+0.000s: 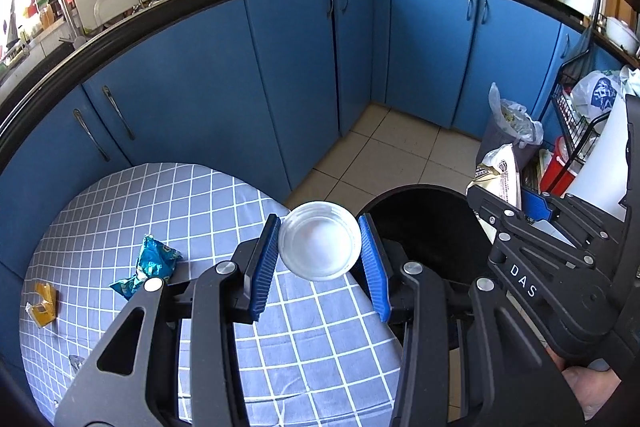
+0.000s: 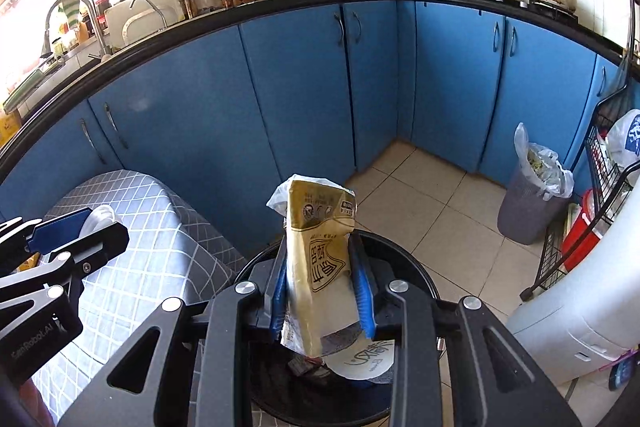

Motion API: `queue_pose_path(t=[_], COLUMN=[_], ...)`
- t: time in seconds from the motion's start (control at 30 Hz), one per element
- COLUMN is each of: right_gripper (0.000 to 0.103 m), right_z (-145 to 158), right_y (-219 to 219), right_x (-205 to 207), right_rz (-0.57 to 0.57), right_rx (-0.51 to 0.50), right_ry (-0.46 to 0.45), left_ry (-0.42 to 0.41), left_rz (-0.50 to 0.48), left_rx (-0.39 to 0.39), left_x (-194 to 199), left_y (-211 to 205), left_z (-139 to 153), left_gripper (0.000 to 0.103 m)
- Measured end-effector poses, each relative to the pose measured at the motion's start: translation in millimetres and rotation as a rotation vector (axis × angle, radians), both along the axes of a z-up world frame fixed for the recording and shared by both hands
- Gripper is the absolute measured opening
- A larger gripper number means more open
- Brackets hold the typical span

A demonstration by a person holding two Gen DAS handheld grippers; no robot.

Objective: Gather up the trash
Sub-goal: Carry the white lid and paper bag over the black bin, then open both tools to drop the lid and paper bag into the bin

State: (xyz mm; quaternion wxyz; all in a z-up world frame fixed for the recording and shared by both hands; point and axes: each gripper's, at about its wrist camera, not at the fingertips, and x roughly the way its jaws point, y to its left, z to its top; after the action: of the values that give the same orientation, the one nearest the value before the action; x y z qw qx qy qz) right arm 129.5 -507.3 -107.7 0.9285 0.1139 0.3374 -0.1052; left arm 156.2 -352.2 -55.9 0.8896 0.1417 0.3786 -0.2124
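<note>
My left gripper point(image 1: 320, 223) is shut on a clear round plastic cup point(image 1: 320, 247), held at the edge of the checked table point(image 1: 160, 195) beside the black bin point(image 1: 400, 193). A crumpled blue wrapper point(image 1: 150, 263) and a yellow wrapper point(image 1: 42, 303) lie on the table. My right gripper point(image 2: 318, 247) is shut on a gold snack packet point(image 2: 320, 227), which stands upright between the blue pads over the black bin point(image 2: 416, 267). A white paper disc point(image 2: 364, 363) lies inside the bin. Each gripper shows at the side of the other's view.
Blue cabinets point(image 1: 280, 67) run along the back under a cluttered counter. A grey bin with a plastic liner point(image 2: 528, 203) stands on the tile floor at the right. Beyond it are a black wire rack point(image 2: 600, 187) and a white appliance point(image 2: 580, 307).
</note>
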Motion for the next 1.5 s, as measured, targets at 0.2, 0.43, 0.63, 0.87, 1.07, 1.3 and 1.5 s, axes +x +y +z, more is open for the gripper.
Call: queue_pose_path(t=[0.2,0.43,0.63,0.87,1.07,1.3,1.5], right_gripper=[0.076,0.076,0.076,0.076,0.076,0.076,0.076], right_z=[1.4,-0.7,0.2,3.3,4.2,2.3,3.6], right_y=[0.4,-4.4,-17.5,-27.7,-38.7,-47.1,-46.0], right_x=[-4.2,-8.2,-15.9,-25.6,-32.9,-38.9,-42.8], right_rz=[-0.038,-0.077,-0.115,-0.146,-0.175,-0.197,-0.199], right_rx=[-0.039,-0.07,-0.063,-0.077,-0.074,-0.058,-0.069], right_ry=[-0.02,-0.003,-0.008,-0.014,-0.016,-0.017,-0.01], left_ry=[-0.004,-0.007,-0.006,-0.015,-0.026,-0.018,-0.074], left_rz=[-0.008,-0.019,-0.037,-0.075,-0.102,-0.11,-0.096], left_rx=[-0.001,-0.003,-0.001,-0.001,-0.003,-0.01,-0.018], left_x=[-0.7,-1.4,-3.8,-9.4,-14.2,-12.4,-15.7], left_y=[-3.6,-10.1,-19.6,-37.1,-53.0,-63.3,-61.1], left_z=[0.0,2.3,2.8,5.4,10.3,14.5,26.7], left_gripper=[0.041,0.041,0.041,0.041,0.041,0.043,0.078])
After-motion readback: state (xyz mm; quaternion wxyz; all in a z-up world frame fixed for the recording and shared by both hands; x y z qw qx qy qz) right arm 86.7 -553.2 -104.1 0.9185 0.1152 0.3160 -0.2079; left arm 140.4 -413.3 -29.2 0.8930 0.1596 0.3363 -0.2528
